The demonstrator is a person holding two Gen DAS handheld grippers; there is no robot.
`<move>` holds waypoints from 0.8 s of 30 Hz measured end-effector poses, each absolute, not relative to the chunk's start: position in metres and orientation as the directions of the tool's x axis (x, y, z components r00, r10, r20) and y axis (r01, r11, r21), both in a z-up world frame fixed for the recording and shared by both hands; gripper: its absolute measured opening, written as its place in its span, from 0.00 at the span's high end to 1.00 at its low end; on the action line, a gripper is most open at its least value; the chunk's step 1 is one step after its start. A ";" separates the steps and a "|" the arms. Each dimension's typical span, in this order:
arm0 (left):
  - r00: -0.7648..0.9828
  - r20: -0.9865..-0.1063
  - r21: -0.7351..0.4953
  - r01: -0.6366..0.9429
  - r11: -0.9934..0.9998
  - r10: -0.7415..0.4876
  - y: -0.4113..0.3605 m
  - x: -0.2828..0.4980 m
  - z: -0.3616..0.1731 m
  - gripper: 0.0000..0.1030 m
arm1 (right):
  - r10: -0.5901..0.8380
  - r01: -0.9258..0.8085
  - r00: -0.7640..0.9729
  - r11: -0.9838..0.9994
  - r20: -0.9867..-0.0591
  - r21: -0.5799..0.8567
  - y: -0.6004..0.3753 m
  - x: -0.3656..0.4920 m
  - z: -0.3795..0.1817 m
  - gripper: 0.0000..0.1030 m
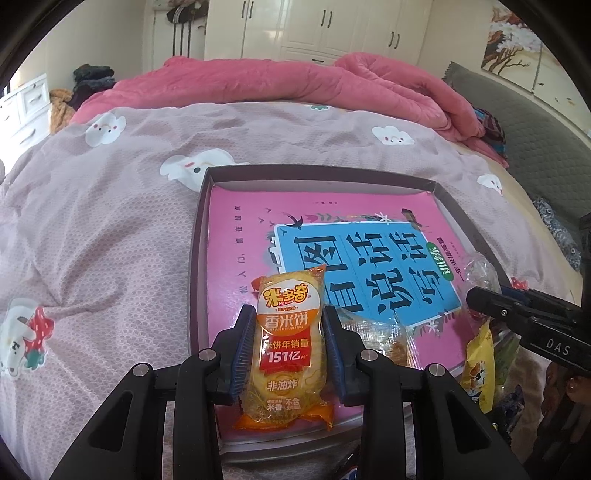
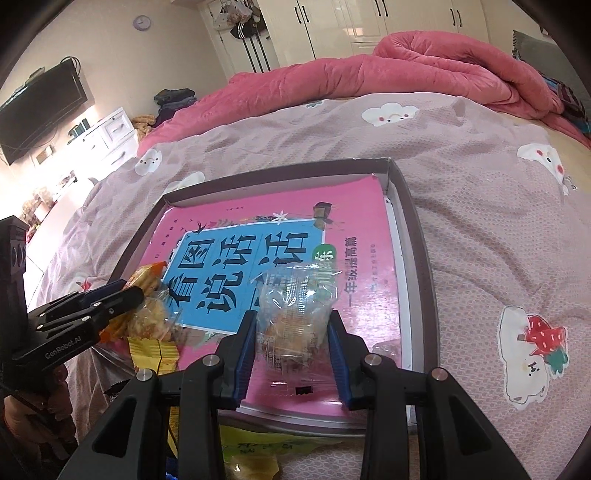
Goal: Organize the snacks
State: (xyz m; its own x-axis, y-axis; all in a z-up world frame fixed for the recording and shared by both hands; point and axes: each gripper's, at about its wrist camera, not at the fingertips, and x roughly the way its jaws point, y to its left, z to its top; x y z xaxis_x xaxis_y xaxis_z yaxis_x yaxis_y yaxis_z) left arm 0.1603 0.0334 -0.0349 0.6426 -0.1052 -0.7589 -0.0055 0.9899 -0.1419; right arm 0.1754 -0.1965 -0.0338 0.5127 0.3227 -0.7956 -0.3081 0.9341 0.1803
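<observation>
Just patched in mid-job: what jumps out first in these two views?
Both grippers are loaded over the box: the left gripper clamps a yellow rice cracker pack, the right gripper a clear pastry packet. Inside the box lies a pink book with big blue lettering; behind, a pink quilt.

Yellow snack bag (image 2: 255, 456) cut off by bottom edge, label unreadable

Daylight's washing over cream wardrobes (image 1: 321, 26), a wall-mounted TV (image 2: 40, 110) and a bed wearing a pink quilt (image 1: 280, 85).
</observation>
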 end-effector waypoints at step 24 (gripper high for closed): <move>0.643 -0.760 -0.149 -0.022 0.989 -0.100 0.041 0.161 -0.033 0.64 | 0.303 -0.255 0.530 0.948 -0.792 0.192 -0.208 0.177 -0.030 0.63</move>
